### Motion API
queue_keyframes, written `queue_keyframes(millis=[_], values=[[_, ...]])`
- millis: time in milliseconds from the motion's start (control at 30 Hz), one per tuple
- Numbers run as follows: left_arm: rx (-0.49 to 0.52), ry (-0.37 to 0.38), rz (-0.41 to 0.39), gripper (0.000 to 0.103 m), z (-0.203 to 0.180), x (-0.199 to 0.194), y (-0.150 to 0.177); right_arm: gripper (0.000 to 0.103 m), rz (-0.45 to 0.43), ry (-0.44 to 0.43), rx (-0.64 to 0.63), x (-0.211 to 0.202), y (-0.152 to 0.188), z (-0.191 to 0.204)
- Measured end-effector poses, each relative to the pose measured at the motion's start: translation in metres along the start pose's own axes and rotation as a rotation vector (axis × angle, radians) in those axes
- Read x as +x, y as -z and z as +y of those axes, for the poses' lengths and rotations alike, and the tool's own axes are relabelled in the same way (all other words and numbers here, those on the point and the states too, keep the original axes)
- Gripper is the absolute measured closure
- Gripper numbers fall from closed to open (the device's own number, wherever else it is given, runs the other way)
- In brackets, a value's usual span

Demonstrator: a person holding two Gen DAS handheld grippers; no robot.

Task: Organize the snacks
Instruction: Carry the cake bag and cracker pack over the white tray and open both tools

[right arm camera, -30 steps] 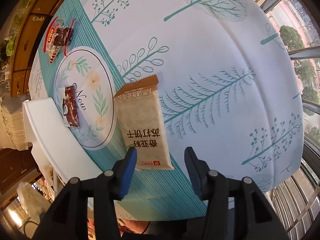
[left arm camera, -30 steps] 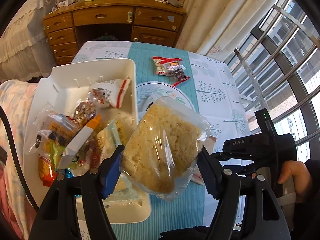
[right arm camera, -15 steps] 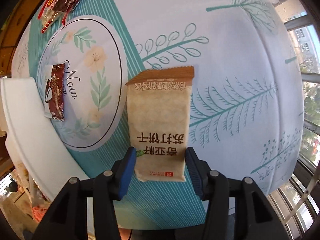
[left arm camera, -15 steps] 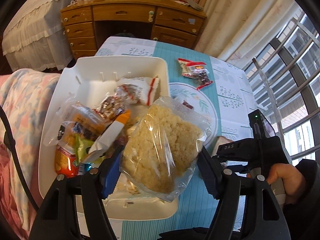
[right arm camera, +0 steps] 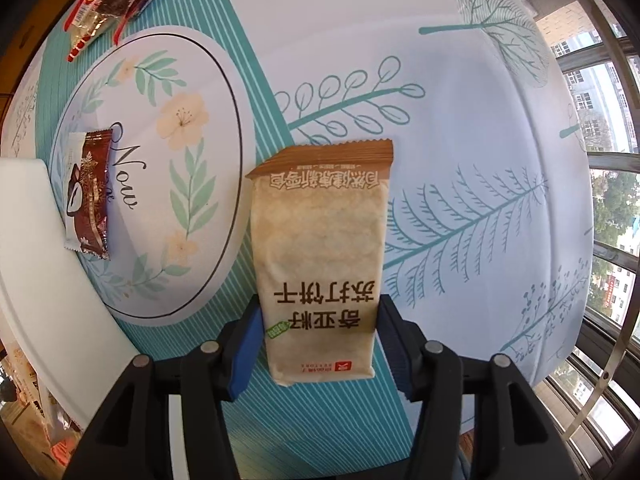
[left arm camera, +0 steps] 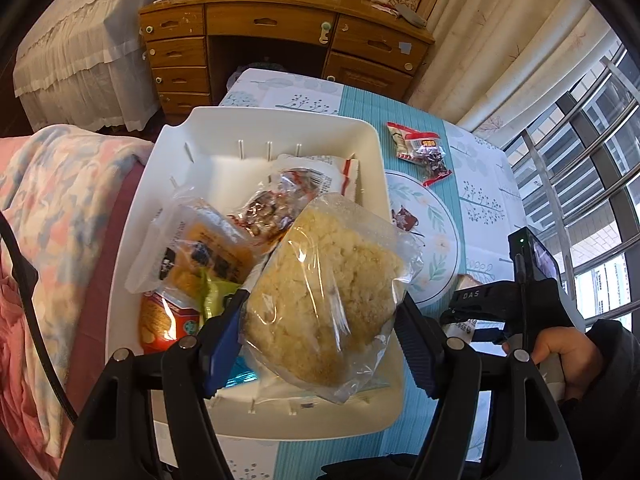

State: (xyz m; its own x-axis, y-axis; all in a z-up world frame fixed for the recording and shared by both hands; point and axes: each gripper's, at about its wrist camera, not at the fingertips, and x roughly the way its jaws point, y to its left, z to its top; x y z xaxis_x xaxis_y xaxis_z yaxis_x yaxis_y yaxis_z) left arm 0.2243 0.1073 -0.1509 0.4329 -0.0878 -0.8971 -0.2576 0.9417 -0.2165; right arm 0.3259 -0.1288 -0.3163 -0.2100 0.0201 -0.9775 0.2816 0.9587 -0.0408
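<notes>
My left hand-held gripper [left arm camera: 320, 332] has carried the clear crumbly bag [left arm camera: 326, 300], pinched, over the white bin [left arm camera: 372, 140]: ready to drop. My right hand-held gripper [right arm camera: 318, 344], spread, has descended to straddle the cracker pack [right arm camera: 322, 256] on the counter [right arm camera: 460, 128]; pad contact is hard to make out.

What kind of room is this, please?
Probably a bedroom in a home: a wooden desk with drawers, a bed with a white valance, and a table with a leaf-print tablecloth beside large windows.
</notes>
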Motion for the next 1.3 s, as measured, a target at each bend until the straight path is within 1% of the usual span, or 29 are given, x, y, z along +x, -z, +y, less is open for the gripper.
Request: queue_keyframes(millis=[67, 167, 333, 600, 700, 867, 1000, 1167, 1300], values=[[0.009, 0.005, 0.002, 0.034, 0.007, -0.002, -0.001, 0.049, -0.006, -0.001, 0.006, 0.0, 0.005, 0.0], [0.03, 0.016, 0.006, 0.034, 0.016, -0.006, -0.003, 0.049, 0.009, -0.031, 0.053, 0.001, 0.016, -0.002], [0.094, 0.046, 0.015, 0.034, 0.029, -0.013, -0.009, 0.05, -0.001, -0.064, 0.115, -0.002, 0.036, -0.004], [0.209, 0.097, 0.016, 0.034, 0.045, -0.024, -0.019, 0.05, -0.077, -0.137, 0.19, -0.04, 0.073, 0.002], [0.243, 0.118, 0.018, 0.034, 0.051, -0.028, -0.022, 0.05, -0.122, -0.186, 0.204, -0.061, 0.09, 0.006], [0.294, 0.143, 0.018, 0.034, 0.059, -0.032, -0.025, 0.049, -0.191, -0.246, 0.186, -0.091, 0.111, 0.02], [0.322, 0.159, 0.019, 0.034, 0.062, -0.033, -0.029, 0.049, -0.225, -0.299, 0.158, -0.104, 0.122, 0.026], [0.35, 0.176, 0.022, 0.033, 0.067, -0.032, -0.034, 0.049, -0.265, -0.348, 0.088, -0.123, 0.142, 0.046], [0.367, 0.183, 0.026, 0.033, 0.072, -0.03, -0.038, 0.049, -0.269, -0.391, 0.017, -0.127, 0.157, 0.065]])
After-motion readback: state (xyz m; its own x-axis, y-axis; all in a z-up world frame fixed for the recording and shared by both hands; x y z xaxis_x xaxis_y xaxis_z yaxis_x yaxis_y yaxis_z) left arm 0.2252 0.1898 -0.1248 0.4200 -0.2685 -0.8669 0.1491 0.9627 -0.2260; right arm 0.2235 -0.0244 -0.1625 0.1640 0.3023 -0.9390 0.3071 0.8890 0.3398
